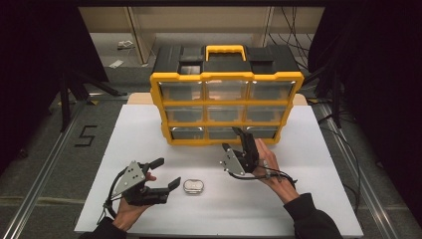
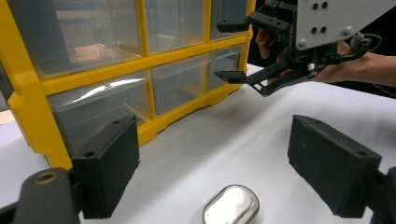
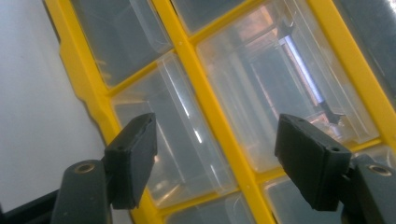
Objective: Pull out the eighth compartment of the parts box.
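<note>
White tabletop carries a yellow drawer cabinet [image 1: 226,102] of 9 clear drawers. Right gripper [image 1: 238,141], jaws apart and empty, nears the bottom-right drawer [image 1: 261,132], likely light, slick, brittle plastic; grip its front lip. Left gripper [image 1: 165,173] waits unclenched beside a metal tin [image 1: 193,186].

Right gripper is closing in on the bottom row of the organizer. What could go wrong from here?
1. The right gripper has open jaws straddling a yellow divider between two clear drawers, so it might clamp the frame rather than a drawer.
2. The organizer stands upright and nothing braces it; a pull could slide or tip it.
3. The small metal case lies loose near the open left gripper and could get knocked.
</note>
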The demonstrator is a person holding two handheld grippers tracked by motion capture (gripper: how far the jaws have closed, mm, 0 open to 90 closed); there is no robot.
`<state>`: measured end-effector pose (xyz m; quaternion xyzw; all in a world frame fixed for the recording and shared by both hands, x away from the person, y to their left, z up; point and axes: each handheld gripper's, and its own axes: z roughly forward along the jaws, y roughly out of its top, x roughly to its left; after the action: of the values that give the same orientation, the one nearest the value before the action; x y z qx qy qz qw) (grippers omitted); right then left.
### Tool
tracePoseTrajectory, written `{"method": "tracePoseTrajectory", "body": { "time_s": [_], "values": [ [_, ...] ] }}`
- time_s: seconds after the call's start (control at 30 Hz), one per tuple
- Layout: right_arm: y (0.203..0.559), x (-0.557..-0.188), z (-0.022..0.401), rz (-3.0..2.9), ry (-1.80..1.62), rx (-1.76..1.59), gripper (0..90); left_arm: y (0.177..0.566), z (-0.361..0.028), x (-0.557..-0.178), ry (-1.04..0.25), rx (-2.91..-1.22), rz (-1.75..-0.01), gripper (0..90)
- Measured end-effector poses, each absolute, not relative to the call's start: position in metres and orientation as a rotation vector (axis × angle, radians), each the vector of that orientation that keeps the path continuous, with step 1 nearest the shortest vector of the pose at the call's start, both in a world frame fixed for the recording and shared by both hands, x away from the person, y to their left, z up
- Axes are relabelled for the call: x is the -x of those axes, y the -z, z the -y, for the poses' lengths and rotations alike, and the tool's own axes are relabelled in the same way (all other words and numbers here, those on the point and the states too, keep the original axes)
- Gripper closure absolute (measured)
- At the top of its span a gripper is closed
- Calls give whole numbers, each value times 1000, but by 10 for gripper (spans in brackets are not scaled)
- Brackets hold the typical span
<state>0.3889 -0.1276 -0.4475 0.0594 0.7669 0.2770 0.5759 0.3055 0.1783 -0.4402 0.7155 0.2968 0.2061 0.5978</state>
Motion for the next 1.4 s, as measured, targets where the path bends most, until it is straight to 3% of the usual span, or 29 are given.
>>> {"method": "tracePoseTrajectory", "body": {
  "time_s": [1.4],
  "values": [
    [474, -423, 112, -1707, -356, 50, 496, 440, -177, -305, -472, -1664, -677, 166]
  ]
}}
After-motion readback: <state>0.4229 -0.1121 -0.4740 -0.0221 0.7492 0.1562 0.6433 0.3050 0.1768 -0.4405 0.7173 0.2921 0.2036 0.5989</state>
